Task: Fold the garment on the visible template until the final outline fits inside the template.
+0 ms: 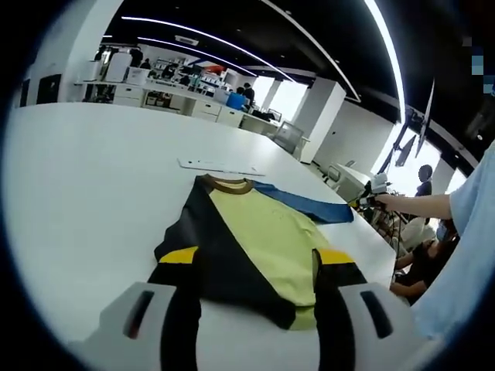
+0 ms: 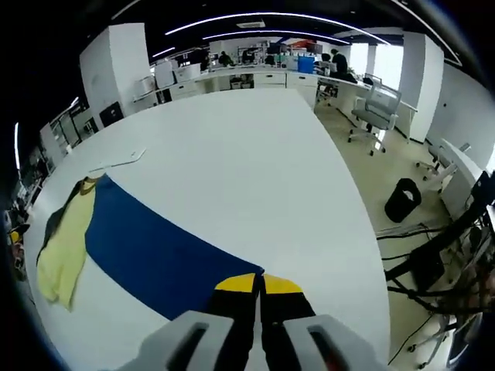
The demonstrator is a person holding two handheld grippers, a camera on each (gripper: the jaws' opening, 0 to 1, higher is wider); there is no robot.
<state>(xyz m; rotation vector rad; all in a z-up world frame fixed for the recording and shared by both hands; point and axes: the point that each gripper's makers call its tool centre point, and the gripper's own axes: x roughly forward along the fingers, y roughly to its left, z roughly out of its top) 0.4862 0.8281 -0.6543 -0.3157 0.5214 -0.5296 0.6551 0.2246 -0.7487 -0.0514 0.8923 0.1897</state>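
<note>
The garment [image 1: 255, 247] is spread mid-table [image 1: 93, 201], its blue sleeve [image 2: 155, 255] stretched toward the right edge. The right gripper [image 2: 259, 309] is pinched on the cuff; the left gripper [image 1: 255, 325] is spread. The sleeve fold is judged underway; carrying inward is needed.

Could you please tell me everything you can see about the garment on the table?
The garment is a soft, cloth-like top with a yellow-green body, black side panels, a brown ribbed collar and a blue sleeve. It lies flat on the white table, collar pointing away in the left gripper view. The blue sleeve is stretched out sideways; in the right gripper view the right gripper is shut on its cuff. The left gripper is open over the near hem, one jaw to each side of it.
</note>
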